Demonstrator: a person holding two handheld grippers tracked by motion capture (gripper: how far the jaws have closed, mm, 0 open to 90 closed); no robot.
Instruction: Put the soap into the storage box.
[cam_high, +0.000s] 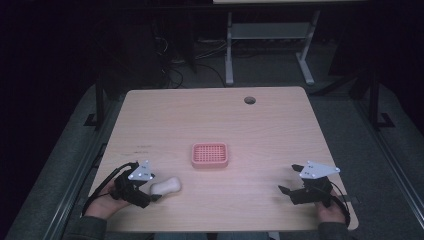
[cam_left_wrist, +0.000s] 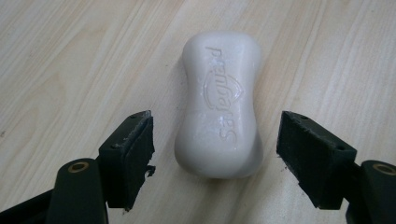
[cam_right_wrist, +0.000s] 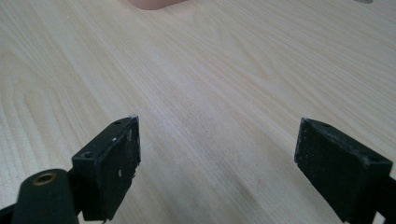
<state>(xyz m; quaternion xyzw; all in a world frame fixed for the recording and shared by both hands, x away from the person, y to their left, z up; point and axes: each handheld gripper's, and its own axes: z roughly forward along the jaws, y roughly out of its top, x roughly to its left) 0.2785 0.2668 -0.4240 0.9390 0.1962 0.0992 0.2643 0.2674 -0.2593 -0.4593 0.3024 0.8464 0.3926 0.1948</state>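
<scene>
Your left gripper (cam_left_wrist: 215, 154) straddles a white soap bar (cam_left_wrist: 219, 102) near the table's (cam_high: 280, 125) front-left corner, jaws spread and clear of both its sides. Your right gripper (cam_right_wrist: 217, 161) gapes over bare wood near the front-right corner. A pink soap dish (cam_high: 210, 155) sits mid-table.
</scene>
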